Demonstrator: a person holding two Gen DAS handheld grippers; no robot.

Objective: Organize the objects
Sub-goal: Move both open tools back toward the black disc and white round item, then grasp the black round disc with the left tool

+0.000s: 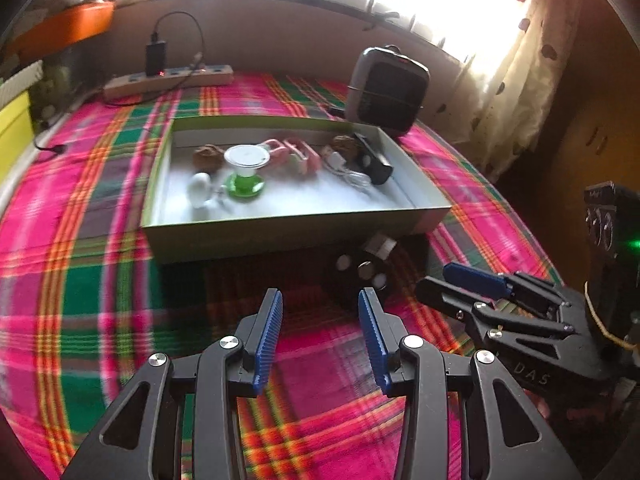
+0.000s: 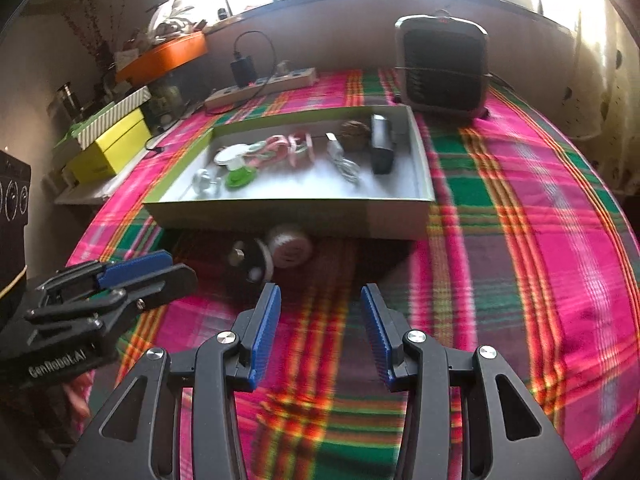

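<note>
A shallow green box (image 1: 280,236) with a white inside sits mid-table on the plaid cloth. It holds a white cup on a green saucer (image 1: 245,178), pink-and-green clips (image 1: 298,154), a white cable (image 1: 344,170), a black power bank (image 1: 374,160) and brown lumps. Just in front of the box lie a black round piece with silver studs (image 1: 360,276) and a white spool (image 2: 290,246). My left gripper (image 1: 320,296) is open over bare cloth, short of the black piece. My right gripper (image 2: 320,292) is open too, with nothing between its fingers, to the right of the left gripper (image 2: 160,270).
A grey fan heater (image 1: 386,88) stands behind the box at the right. A power strip (image 1: 168,78) with a black charger lies at the back. Yellow boxes (image 2: 108,148) and an orange tray (image 2: 164,56) crowd the left edge. A curtain (image 1: 516,64) hangs at the right.
</note>
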